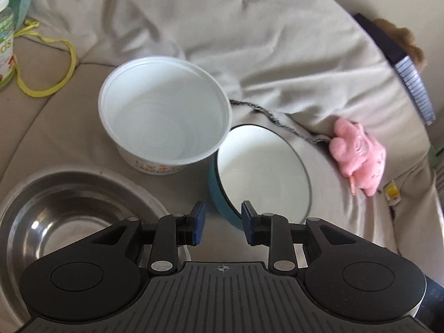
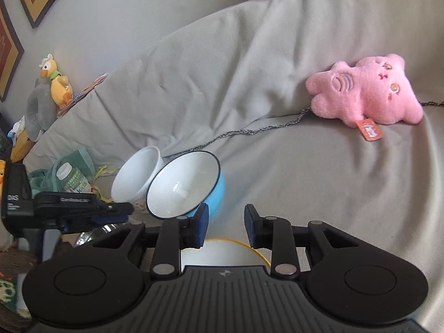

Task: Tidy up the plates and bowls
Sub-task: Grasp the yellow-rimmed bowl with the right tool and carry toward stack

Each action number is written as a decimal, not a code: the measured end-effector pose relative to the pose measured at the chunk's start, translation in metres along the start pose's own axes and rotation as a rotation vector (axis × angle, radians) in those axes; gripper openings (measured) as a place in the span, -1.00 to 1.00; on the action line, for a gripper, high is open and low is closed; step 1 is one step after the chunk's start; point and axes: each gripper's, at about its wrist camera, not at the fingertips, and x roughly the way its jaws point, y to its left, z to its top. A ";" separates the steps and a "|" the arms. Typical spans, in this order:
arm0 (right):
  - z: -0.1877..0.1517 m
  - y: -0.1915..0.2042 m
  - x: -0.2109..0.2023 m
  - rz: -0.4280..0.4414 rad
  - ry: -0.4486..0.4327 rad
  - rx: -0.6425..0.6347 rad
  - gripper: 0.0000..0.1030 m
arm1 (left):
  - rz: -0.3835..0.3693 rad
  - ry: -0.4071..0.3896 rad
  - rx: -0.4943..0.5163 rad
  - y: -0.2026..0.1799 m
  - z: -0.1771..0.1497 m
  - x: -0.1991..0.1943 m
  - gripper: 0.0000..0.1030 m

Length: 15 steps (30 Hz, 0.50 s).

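The bowls and a plate lie together on the seat of a beige sofa (image 1: 277,55). Nearest in the left wrist view, the left hand-held gripper (image 1: 223,224) has its blue pads parted with nothing between them; the tilted blue bowl's near rim shows just beyond the gap, untouched. To its left, at the seat's front edge, sits a stainless steel bowl (image 1: 69,208), upright and empty. Just past it stands a white plastic bowl (image 1: 166,111) with orange print on its side, and touching that bowl's right side is the blue enamel bowl (image 1: 260,166), white inside with a dark rim, tipped so its mouth faces the right.

In the right wrist view, the right hand-held gripper (image 2: 226,224) also has its pads apart, gripping nothing. Directly beneath it lies a white plate with a yellow rim (image 2: 222,252), mostly hidden by the gripper body.

Farther back, where the seat meets the backrest, a grey braided cord (image 2: 249,131) runs to a pink plush toy (image 2: 366,91) lying on its back. At the seat's far left end, a white-capped bottle (image 2: 70,180) rests on green cloth.
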 end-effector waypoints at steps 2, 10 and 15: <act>0.010 0.004 0.015 -0.028 0.038 0.004 -0.45 | 0.038 0.024 0.006 -0.004 0.009 0.017 -0.40; 0.030 0.019 0.072 -0.144 0.171 -0.007 -0.43 | -0.022 0.077 0.055 -0.004 0.018 0.054 -0.38; 0.055 0.023 0.145 -0.168 0.236 0.042 -0.43 | -0.058 0.113 0.029 0.004 0.023 0.058 -0.44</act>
